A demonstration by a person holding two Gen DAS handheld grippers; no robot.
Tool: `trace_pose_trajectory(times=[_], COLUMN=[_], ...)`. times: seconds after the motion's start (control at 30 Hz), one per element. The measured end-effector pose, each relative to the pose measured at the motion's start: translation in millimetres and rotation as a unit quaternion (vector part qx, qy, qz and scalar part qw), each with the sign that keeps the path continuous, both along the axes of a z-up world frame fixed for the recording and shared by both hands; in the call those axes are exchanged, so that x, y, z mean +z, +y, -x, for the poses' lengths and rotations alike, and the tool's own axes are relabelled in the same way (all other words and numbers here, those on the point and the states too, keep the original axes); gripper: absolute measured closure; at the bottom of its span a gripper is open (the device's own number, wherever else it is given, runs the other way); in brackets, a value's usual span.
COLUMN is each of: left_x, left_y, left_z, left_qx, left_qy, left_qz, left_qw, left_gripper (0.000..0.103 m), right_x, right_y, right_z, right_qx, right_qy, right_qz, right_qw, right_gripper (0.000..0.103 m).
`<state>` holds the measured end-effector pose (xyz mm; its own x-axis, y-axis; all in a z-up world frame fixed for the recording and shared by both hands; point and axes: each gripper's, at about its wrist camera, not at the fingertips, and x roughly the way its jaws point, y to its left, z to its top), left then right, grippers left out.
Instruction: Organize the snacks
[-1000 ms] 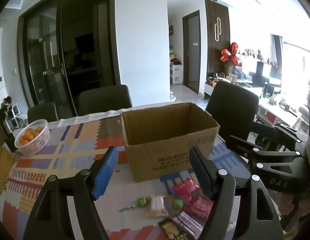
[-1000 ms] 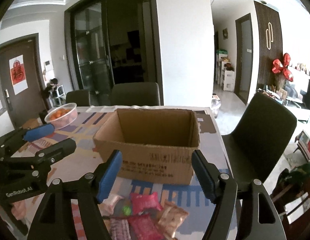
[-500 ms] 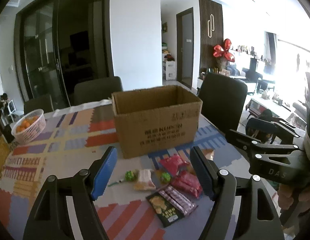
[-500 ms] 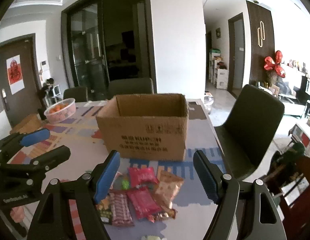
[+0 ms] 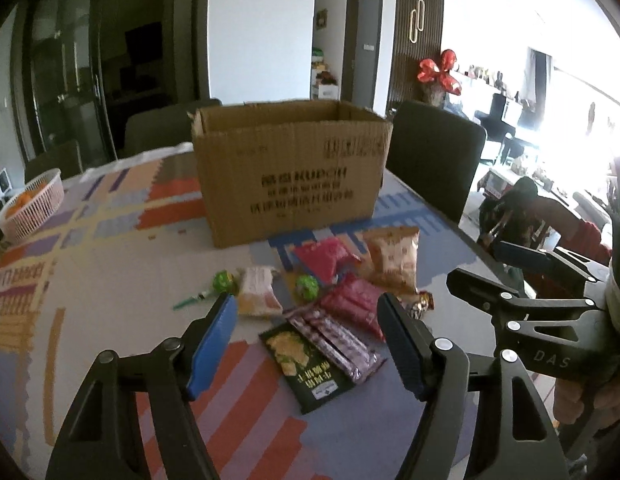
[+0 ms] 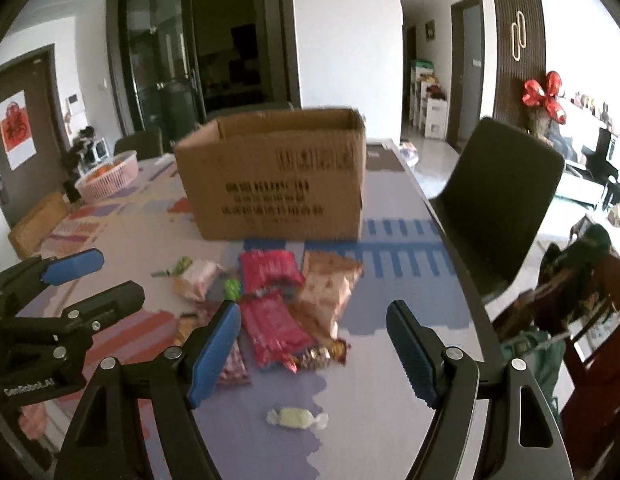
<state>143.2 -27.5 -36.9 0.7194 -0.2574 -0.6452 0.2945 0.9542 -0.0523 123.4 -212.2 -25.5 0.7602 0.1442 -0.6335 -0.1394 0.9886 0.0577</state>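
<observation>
Patterned table [image 5: 109,280] w/ snack pile [image 5: 330,292] before open cardboard box [image 5: 289,176]: you're approaching, left gripper [image 5: 305,340] closing on nothing, right gripper [image 6: 314,344] open & empty; next, grip 1 packet

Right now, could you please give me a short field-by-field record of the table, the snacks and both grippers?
surface: table with patterned cloth
container: open cardboard box, upright, behind the snacks
snacks: loose pile in front of the box, including dark green packet, red packets, green lollipop
stray item: wrapped candy, apart from the pile
left gripper: closing, nothing between the jaws
right gripper: open, empty
</observation>
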Motion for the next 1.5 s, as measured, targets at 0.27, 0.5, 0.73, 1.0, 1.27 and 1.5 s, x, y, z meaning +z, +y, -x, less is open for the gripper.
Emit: trace_pose_trajectory(times=[0.27, 0.5, 0.73, 1.0, 1.27, 1.5], left_x=[-23, -45, -59, -74, -74, -81], left_y=[-1, -2, -4, -6, -8, -11], left_z=[-10, -25, -39, -50, -56, -63], left_qx=[-0.009, -0.013, -0.003, 0.010, 0.011, 0.002], left_qy=[0.037, 0.086, 0.114, 0.144, 0.161, 0.194], left_qz=[0.019, 0.048, 0.062, 0.068, 0.105, 0.143], left_qw=[0.9991, 0.9950, 0.9915, 0.9871, 0.9812, 0.9705], left_gripper=[0.043, 0.054, 0.058, 0.062, 0.067, 0.074], right_x=[-24, -40, -58, -73, -82, -85], right_y=[-3, -4, -6, -6, -7, -4], right_z=[-5, -12, -21, -29, -38, -41], right_qx=[-0.011, -0.016, -0.019, -0.018, -0.013, -0.009], right_qy=[0.027, 0.045, 0.068, 0.085, 0.101, 0.103], right_qz=[-0.003, -0.005, -0.014, -0.025, -0.043, -0.042], right_qw=[1.000, 0.999, 0.997, 0.996, 0.994, 0.994], right_gripper=[0.027, 0.027, 0.027, 0.029, 0.037, 0.042])
